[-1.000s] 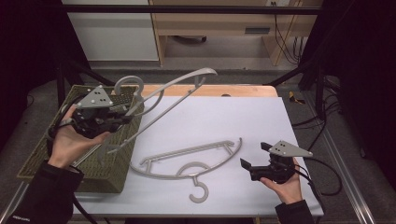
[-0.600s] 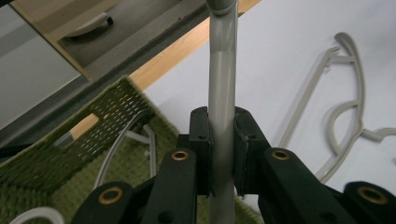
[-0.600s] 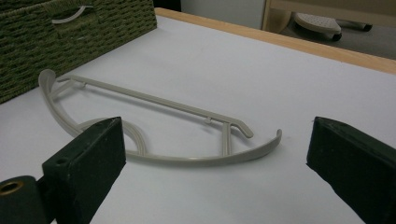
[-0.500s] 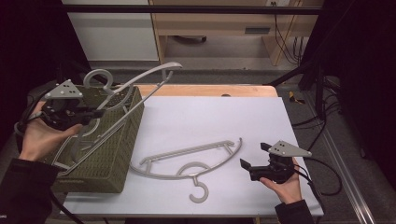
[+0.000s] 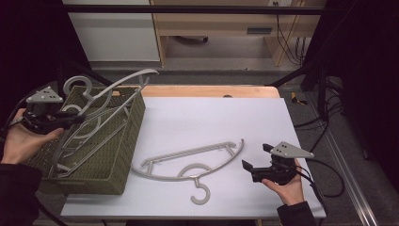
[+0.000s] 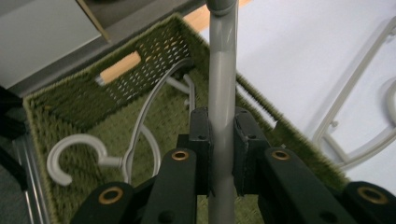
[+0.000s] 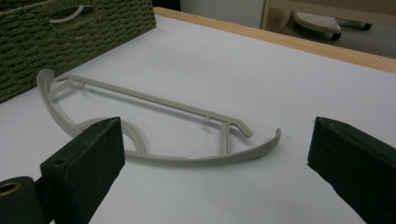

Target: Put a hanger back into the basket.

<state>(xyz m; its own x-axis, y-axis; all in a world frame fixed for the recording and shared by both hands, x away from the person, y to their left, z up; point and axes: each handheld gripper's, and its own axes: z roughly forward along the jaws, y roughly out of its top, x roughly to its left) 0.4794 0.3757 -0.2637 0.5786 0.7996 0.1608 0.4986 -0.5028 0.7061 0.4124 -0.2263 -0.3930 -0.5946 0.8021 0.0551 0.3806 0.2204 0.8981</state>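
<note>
My left gripper (image 5: 74, 117) is shut on the bar of a grey plastic hanger (image 5: 136, 74), holding it tilted over a green woven basket (image 5: 134, 120) at the table's left. In the left gripper view the pads clamp that bar (image 6: 222, 70) above the basket floor (image 6: 70, 98), where another grey hanger (image 6: 70, 158) lies. A third grey hanger (image 5: 188, 153) lies flat on the white tabletop. My right gripper (image 5: 256, 156) rests open just right of it, jaws wide; its own view looks along the table at that hanger (image 7: 149, 99).
The white mat (image 5: 211, 117) covers a wooden table whose far edge (image 5: 207, 90) shows. Black frame posts and cables stand at the right (image 5: 324, 117). A wooden shelf unit (image 5: 211, 28) stands behind the table.
My left gripper has carried the held hanger leftward and a little lower, from over the basket's right side to over the basket. The right gripper and the hanger on the table have stayed put.
</note>
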